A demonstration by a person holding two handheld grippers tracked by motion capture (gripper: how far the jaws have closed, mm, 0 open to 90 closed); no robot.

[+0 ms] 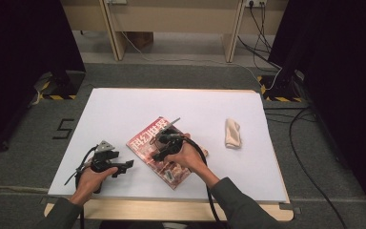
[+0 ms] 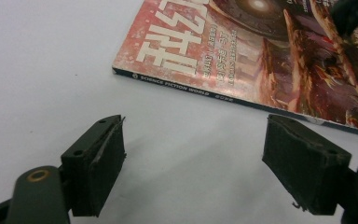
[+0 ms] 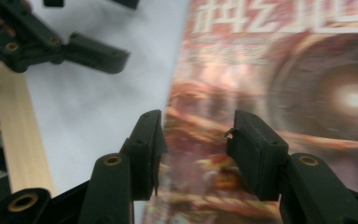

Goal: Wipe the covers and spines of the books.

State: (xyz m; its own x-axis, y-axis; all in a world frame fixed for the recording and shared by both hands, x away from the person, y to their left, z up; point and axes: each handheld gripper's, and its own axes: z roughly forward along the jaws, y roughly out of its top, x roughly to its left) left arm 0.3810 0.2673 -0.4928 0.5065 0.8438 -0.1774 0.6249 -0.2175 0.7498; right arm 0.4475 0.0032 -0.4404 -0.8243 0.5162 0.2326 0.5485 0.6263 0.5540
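A magazine with a red illustrated cover [image 1: 147, 138] lies slanted on the white table top [image 1: 124, 109]. My right gripper [image 1: 157, 155] hovers low over the cover, held in a hand; in the right gripper view its jaws [image 3: 196, 130] stand open above the blurred magazine [image 3: 279, 84] near its spine edge, with nothing between them. My left gripper [image 1: 129, 164] rests just left of the magazine. In the left gripper view it [image 2: 193, 135] is open over bare table, pointing at the magazine's spine [image 2: 242, 51].
A folded beige cloth [image 1: 232, 133] lies to the right of the magazine. The table's wooden front edge [image 3: 16, 135] runs close behind my left gripper. Cables [image 1: 310, 176] trail over the floor on the right.
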